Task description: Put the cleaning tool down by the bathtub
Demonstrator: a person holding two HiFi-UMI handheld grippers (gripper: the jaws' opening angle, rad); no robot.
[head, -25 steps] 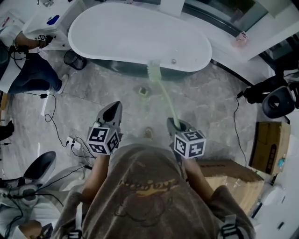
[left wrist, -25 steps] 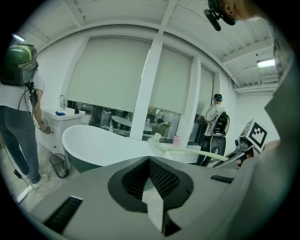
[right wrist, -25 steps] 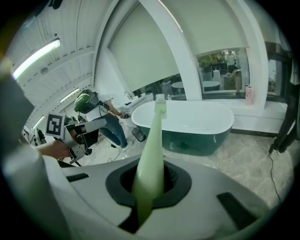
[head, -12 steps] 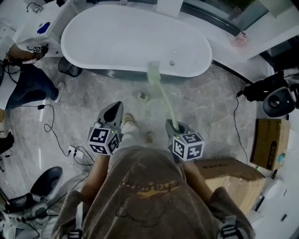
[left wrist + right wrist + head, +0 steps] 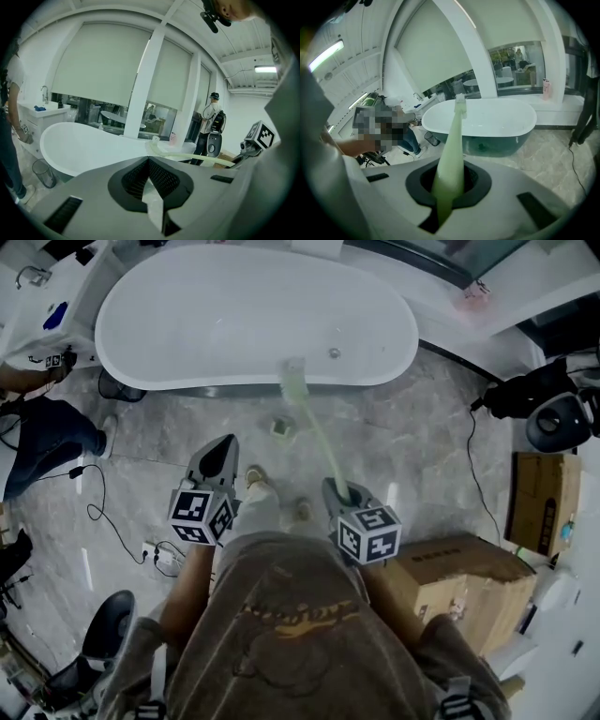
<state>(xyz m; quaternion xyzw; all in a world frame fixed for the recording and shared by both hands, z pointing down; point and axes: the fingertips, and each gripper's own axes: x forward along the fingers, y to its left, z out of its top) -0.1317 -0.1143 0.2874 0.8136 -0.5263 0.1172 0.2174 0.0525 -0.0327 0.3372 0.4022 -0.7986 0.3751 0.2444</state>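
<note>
The right gripper [image 5: 339,491] has its fingers clamped on the long pale-green cleaning brush [image 5: 316,427], and the brush head may knock the white oval bathtub [image 5: 244,315]. The left gripper [image 5: 217,457] has its fingers closed and empty.

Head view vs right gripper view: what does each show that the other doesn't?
Head view only: left hand-held gripper, cardboard boxes, small green thing on the floor by the tub. Right gripper view only: right hand-held gripper seen close, shut on the green tool; window blind. Both: bathtub, the tool.
</note>
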